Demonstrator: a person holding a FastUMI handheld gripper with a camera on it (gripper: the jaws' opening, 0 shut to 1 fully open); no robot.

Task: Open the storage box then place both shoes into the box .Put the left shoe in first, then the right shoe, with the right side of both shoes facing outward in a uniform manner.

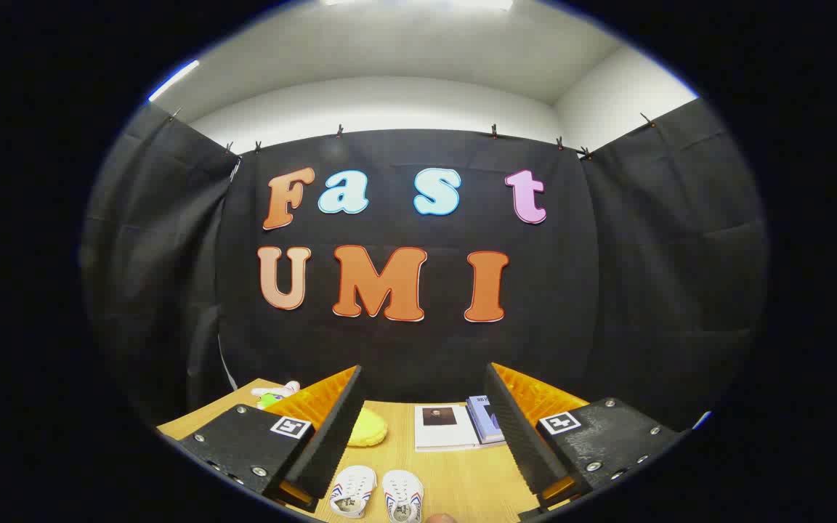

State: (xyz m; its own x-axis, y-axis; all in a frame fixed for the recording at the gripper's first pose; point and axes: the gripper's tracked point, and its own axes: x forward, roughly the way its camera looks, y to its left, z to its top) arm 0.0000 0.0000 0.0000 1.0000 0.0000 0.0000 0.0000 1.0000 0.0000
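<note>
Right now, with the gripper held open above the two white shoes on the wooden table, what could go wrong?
1. The two small white shoes with striped sides lie close together between the open gripper fingers, so closing on one could nudge or catch the other.
2. The shoes look alike from here, so the wrong one might be taken first.
3. The yellow cloth-like object and the white book lie just beyond on the wooden table; overshooting could bump them.

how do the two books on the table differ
The white book is the wider one, with a pale cover bearing a small dark picture. The blue book beside it looks narrower and has a bluish cover. Both lie flat on the table, beyond the open gripper.
</note>
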